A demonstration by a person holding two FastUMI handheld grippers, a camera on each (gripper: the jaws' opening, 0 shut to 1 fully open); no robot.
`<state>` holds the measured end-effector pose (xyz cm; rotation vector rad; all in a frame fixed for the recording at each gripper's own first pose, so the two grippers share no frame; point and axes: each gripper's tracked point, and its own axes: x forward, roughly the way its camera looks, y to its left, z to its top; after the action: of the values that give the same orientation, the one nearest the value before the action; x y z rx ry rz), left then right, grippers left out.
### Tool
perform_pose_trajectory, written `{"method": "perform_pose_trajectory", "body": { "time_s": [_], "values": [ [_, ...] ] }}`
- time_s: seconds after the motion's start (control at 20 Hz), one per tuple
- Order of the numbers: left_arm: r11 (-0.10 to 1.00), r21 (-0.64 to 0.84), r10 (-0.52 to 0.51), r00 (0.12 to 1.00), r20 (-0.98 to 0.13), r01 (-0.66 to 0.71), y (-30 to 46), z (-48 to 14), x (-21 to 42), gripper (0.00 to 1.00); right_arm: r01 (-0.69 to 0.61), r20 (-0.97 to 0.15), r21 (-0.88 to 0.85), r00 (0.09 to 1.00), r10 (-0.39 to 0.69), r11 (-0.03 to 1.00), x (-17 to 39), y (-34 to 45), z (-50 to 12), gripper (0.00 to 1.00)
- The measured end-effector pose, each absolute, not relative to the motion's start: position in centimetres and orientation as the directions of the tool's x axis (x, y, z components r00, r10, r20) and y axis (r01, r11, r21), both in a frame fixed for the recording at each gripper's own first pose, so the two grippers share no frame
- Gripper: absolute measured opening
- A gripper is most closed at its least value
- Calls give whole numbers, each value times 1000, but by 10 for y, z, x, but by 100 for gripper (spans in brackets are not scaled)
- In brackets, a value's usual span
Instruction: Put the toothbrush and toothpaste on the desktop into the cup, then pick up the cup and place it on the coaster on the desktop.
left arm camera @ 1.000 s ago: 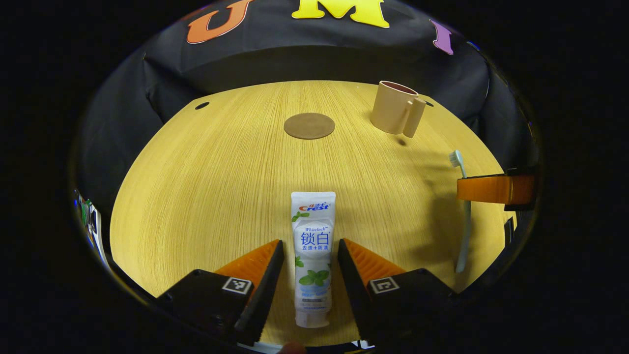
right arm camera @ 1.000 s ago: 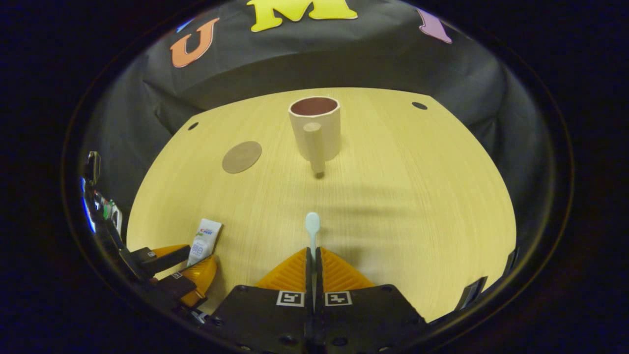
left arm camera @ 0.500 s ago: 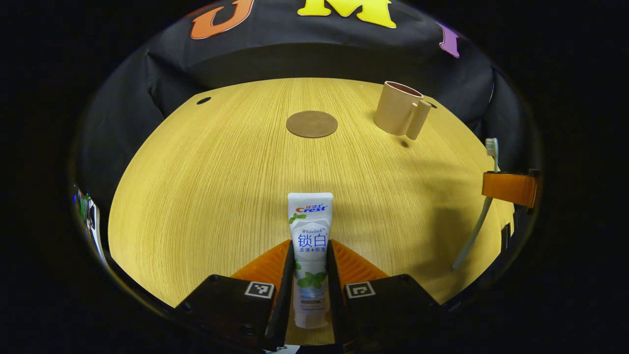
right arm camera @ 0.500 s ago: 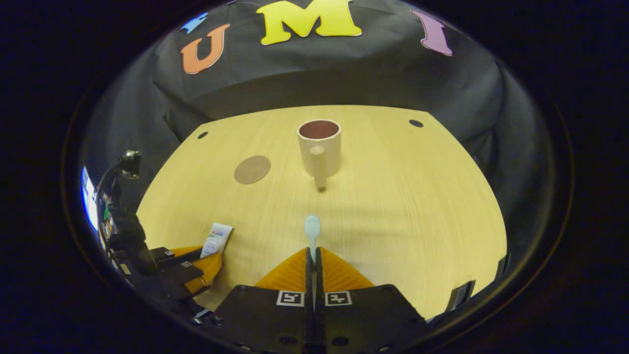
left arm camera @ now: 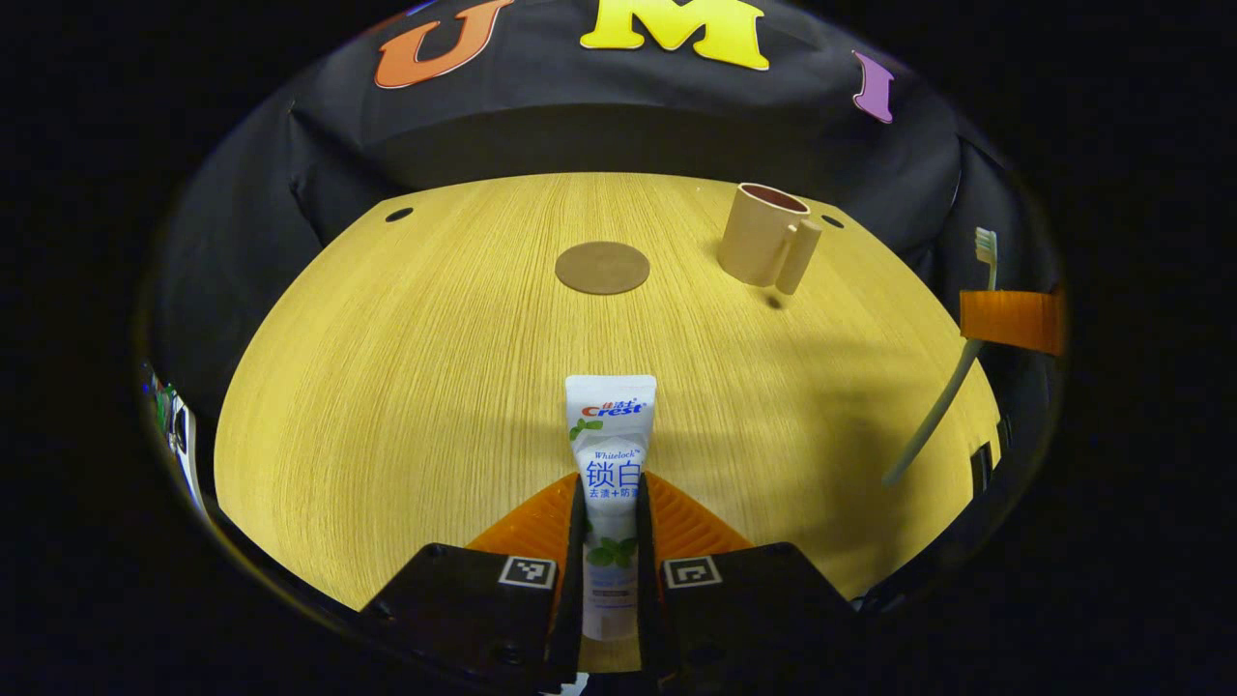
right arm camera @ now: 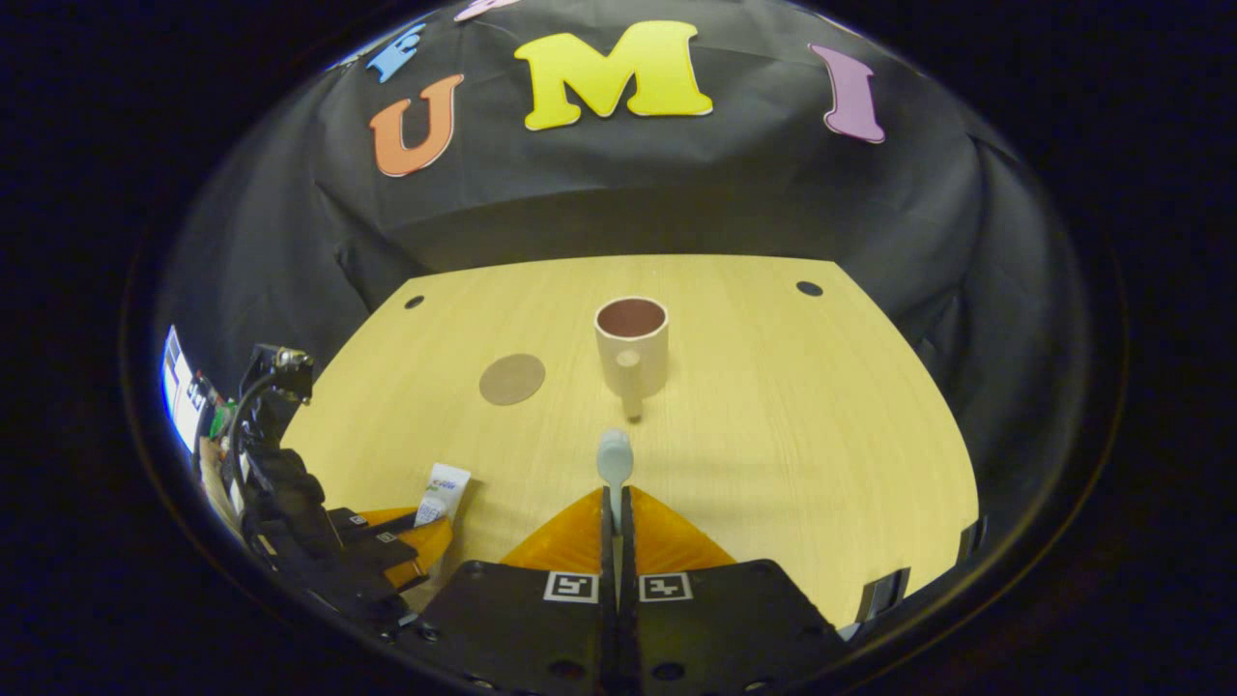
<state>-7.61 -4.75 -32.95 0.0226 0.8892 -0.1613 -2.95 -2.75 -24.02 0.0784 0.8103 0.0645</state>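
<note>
Left gripper (left arm camera: 610, 503): jaws pinching the toothpaste (left arm camera: 611, 454) on both flanks, tube pointing toward 12 o'clock in the left gripper view, crimped end forward, cap end back between the fingers. Whether the tube rests on the desktop (left arm camera: 406, 387) or hangs just above it: cannot tell.

Right gripper (right arm camera: 615, 512): jaws pressed nearly together, clamping the toothbrush (right arm camera: 615, 464) by its handle. Brush head projecting past the fingertips toward 12 o'clock in the right gripper view, in line with the cup (right arm camera: 632, 346) and well short of it. In the left gripper view, at 3 o'clock: right gripper (left arm camera: 1010, 319) raised clear of the desktop, toothbrush (left arm camera: 952, 377) held tilted, head up, tail end slanting down toward 7 o'clock, off the wood.

Cup: upright on the desktop, handle facing the right gripper view, interior dark; at 1 o'clock in the left gripper view (left arm camera: 759, 246).

Coaster (left arm camera: 602, 268): flat on the desktop at 12 o'clock in the left gripper view, at 9 o'clock of the cup, apart from it. In the right gripper view at 10 o'clock of the toothbrush head (right arm camera: 512, 379).

Left gripper in the right gripper view: at 8 o'clock (right arm camera: 411, 532), toothpaste (right arm camera: 445, 491) protruding from it.
</note>
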Motion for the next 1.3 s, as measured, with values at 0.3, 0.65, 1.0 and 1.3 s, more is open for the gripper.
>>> {"method": "perform_pose_trajectory", "body": {
  "time_s": [0.3, 0.65, 1.0, 1.3],
  "values": [
    [989, -48, -131, 675, -726, 141, -44, -298, -59, 26, -31, -658, 78, 749, 75, 996, 11, -26, -205, 0],
    [991, -44, -121, 747, -654, 123, -37, -249, -21, 26, -62, -551, 71, 830, 91, 996, 95, -9, -150, 0],
    [994, -46, -109, 771, -627, 102, -26, -237, 0, 26, -81, -410, 44, 907, 93, 996, 178, -2, -116, 0],
    [996, -68, -93, 735, -672, 64, -22, -256, 5, 26, -72, -426, 62, 900, 92, 995, 214, -2, -149, 0]
  ]
}}
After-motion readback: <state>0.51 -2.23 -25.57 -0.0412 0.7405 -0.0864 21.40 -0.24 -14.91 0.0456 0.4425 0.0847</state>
